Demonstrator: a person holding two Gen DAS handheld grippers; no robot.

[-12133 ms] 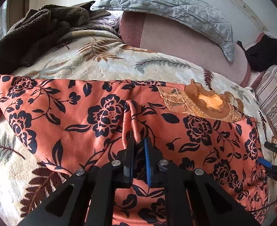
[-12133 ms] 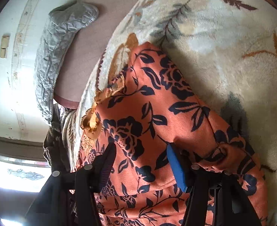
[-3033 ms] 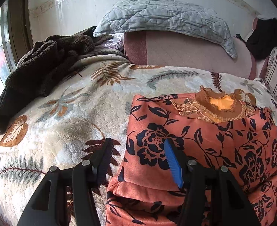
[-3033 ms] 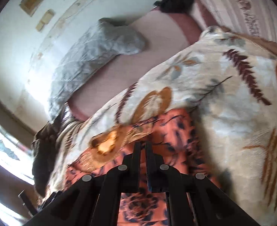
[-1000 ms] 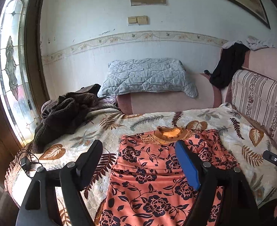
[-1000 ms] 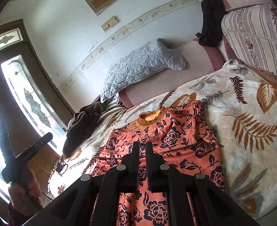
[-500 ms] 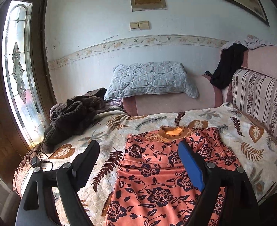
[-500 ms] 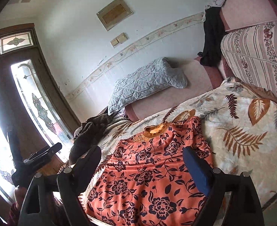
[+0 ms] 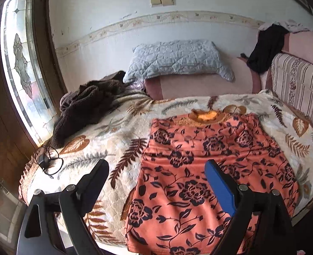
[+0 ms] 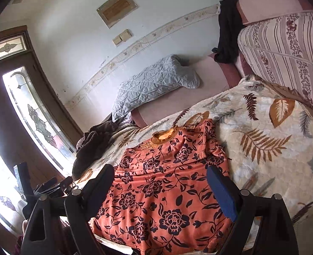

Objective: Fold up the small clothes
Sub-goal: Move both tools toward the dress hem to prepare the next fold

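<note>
An orange dress with dark flowers (image 9: 215, 148) lies flat on the leaf-patterned blanket (image 9: 118, 131), sides folded inward, its gold collar at the far end. My left gripper (image 9: 156, 170) hovers over the near left part of the dress, jaws opening, nothing between the pads. In the right wrist view the same dress (image 10: 167, 182) lies below my right gripper (image 10: 159, 174), which is open and holds nothing. The left gripper's black body (image 10: 41, 189) shows at the left edge there, held in a hand.
A brown fleece heap (image 9: 88, 106) lies at the bed's far left. A grey quilted pillow (image 9: 177, 61) rests on the pink backrest. A black garment (image 9: 264, 48) hangs above a striped cushion (image 9: 300, 85). A black cable (image 9: 46, 161) sits near the left edge.
My right gripper went from shut to wide open and drew back from the dress. The left gripper dipped lower toward the bed and its jaws spread a little more.
</note>
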